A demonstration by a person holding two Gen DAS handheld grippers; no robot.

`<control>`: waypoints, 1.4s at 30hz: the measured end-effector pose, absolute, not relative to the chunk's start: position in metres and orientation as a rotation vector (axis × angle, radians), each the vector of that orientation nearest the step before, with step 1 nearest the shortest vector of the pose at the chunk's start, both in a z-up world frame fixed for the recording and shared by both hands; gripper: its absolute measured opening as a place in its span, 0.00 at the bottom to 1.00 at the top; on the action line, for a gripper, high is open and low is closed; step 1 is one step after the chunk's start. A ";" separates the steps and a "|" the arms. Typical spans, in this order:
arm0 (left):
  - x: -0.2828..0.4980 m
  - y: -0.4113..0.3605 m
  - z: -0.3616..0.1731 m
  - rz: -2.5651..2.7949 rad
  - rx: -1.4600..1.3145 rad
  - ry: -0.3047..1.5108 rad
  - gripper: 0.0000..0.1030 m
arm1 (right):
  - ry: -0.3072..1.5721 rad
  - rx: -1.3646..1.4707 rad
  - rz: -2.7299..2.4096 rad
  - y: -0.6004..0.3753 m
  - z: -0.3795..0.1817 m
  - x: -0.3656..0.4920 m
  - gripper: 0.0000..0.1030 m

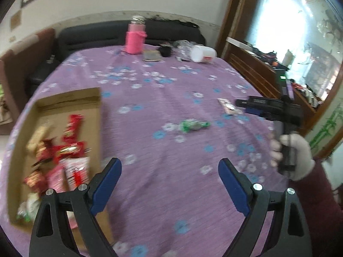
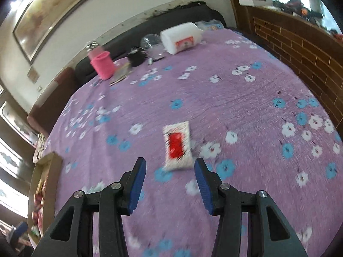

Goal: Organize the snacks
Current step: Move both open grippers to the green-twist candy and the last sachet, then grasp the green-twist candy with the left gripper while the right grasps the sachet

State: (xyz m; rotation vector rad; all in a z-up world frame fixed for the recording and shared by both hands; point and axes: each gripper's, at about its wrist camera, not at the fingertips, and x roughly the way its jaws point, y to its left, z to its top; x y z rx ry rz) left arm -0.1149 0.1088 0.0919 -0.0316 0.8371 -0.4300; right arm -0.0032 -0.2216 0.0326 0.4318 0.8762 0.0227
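At the far left of the left wrist view, a shallow cardboard box (image 1: 64,107) lies on the table (image 1: 171,171), which is covered by a purple cloth with blue and white flowers. The box holds a heap of red, pink and tan snack packets (image 1: 64,147), blurred so their labels cannot be read. The left gripper (image 1: 169,167) hangs over the table just beside the box's right edge; its jaws stand wide apart with nothing between them but bare cloth.

Near the middle of the table lies a small green-wrapped snack (image 1: 194,126), apart from the box. Further right, a pale packet (image 1: 229,107) rests close to the tip of the right gripper (image 1: 242,103), which a gloved hand (image 1: 289,156) holds by its grip at the table's right side.

In the right wrist view, the same box (image 2: 51,171) shows only as an edge at the far left. The right gripper (image 2: 170,165) points down at the cloth with its jaws partly open and empty. A white packet with a red panel (image 2: 176,145) lies flat on the table just beyond and between the blue pads (image 2: 138,184), not touched by them.

At the table's far end stand a pink bottle (image 2: 101,64), a small black cup (image 2: 136,59) and a white tub on its side (image 2: 182,37).
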 end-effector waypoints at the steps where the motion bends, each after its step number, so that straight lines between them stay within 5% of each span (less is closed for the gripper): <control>1: -0.110 0.104 0.092 -0.449 -0.033 0.846 0.88 | 0.882 0.433 0.020 -0.224 0.029 0.004 0.49; 17: -0.006 -0.018 0.043 -0.616 0.407 0.925 0.88 | 0.882 0.287 0.059 -0.203 0.007 0.035 0.54; 20: 0.000 -0.028 0.030 -0.643 0.476 0.940 0.88 | 0.882 0.244 0.024 -0.203 0.007 0.035 0.36; 23: 0.006 -0.033 0.019 -0.650 0.521 0.962 0.88 | 0.880 0.266 0.029 -0.208 0.008 0.034 0.31; 25: 0.007 -0.033 0.014 -0.665 0.515 0.976 0.83 | 0.881 0.286 0.034 -0.211 0.008 0.034 0.30; 27: 0.009 -0.030 0.015 -0.709 0.458 0.998 0.51 | 0.881 0.289 0.034 -0.212 0.008 0.034 0.30; 30: 0.011 -0.029 0.018 -0.697 0.442 0.990 0.22 | 0.881 0.299 0.037 -0.212 0.008 0.033 0.29; 35: 0.002 -0.026 0.019 -0.670 0.439 0.980 0.22 | 0.878 0.355 0.065 -0.217 0.009 0.030 0.25; 38: -0.001 -0.019 0.025 -0.661 0.391 0.974 0.22 | 0.863 0.410 0.101 -0.223 0.012 0.028 0.12; 42: -0.009 -0.004 0.039 -0.657 0.311 0.956 0.22 | 0.849 0.427 0.097 -0.228 0.014 0.024 0.11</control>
